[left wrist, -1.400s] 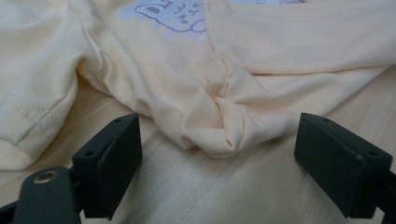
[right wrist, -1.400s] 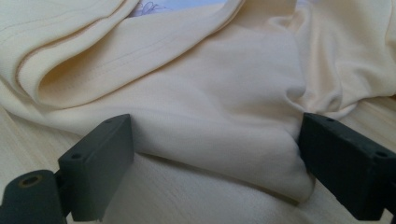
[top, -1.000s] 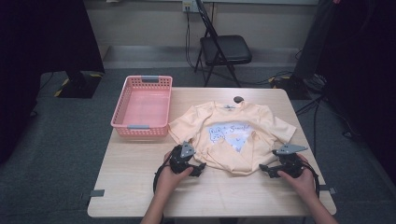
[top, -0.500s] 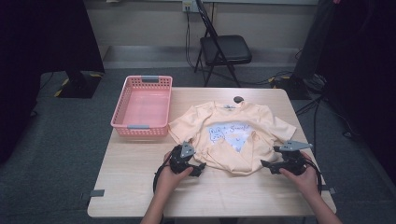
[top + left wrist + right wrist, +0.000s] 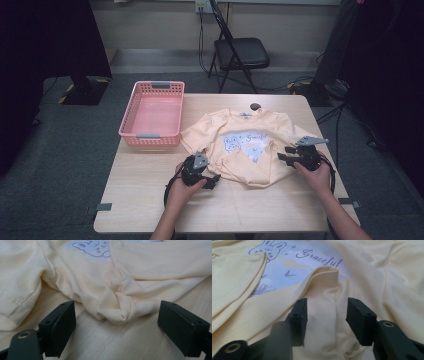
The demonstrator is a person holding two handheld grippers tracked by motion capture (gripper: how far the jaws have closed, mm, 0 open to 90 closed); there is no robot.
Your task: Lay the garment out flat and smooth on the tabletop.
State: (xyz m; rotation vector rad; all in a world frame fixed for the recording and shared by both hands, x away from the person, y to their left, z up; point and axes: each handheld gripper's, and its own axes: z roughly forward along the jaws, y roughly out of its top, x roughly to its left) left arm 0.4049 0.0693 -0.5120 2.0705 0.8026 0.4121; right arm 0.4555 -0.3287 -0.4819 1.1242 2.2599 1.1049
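Note:
A pale yellow T-shirt [image 5: 235, 167] with a bluish rabbit print lies face up on the wooden table [image 5: 145, 200], its lower part rumpled and folded over. My left gripper [image 5: 212, 176] rests at the shirt's lower left edge. Its jaws stand wide open in the left gripper view [image 5: 116, 308], either side of a bunched corner of the T-shirt [image 5: 120, 307] without touching it. My right gripper [image 5: 283, 154] is at the shirt's right edge. Its jaws [image 5: 327, 308] have just been closing and stand half apart over a raised fold of the T-shirt [image 5: 324, 290], with cloth between them but no clear pinch.
A pink plastic basket [image 5: 129, 117] stands at the table's far left. A small dark round thing [image 5: 255, 106] lies at the far edge behind the collar. A black folding chair [image 5: 240, 50] stands beyond the table. Bare wood lies in front of the shirt.
My right gripper has moved left from beside the shirt onto its right edge. My left gripper has stayed where it was.

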